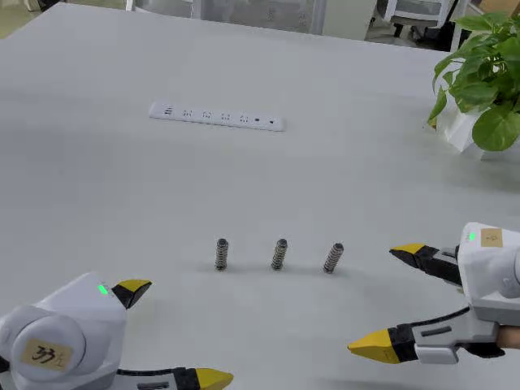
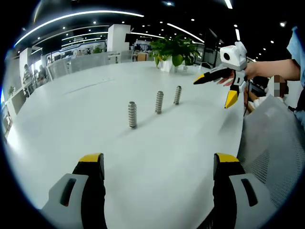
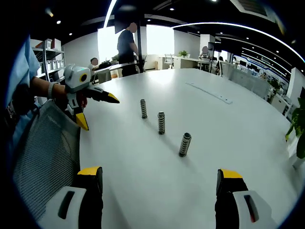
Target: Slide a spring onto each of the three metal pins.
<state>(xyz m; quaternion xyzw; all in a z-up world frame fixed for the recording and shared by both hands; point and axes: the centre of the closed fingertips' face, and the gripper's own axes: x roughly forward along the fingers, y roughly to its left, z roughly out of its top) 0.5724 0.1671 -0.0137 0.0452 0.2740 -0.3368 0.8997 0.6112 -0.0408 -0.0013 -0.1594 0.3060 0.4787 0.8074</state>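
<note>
Three springs stand upright in a row on the white table: the left spring (image 1: 221, 254), the middle spring (image 1: 279, 254) and the right spring (image 1: 333, 257), each seated over a pin. They appear again in the left gripper view (image 2: 132, 114) and the right gripper view (image 3: 184, 144). My left gripper (image 1: 172, 331) hovers open at the front left, short of the row, with nothing between its yellow tips. On the right, my right gripper (image 1: 394, 296) is open and empty, level with the row and apart from the right spring.
A white power strip (image 1: 217, 116) lies further back on the table. A potted green plant (image 1: 481, 77) stands at the far right edge. Mesh chair backs (image 3: 43, 157) sit at the near table edge. People stand in the background beyond the table.
</note>
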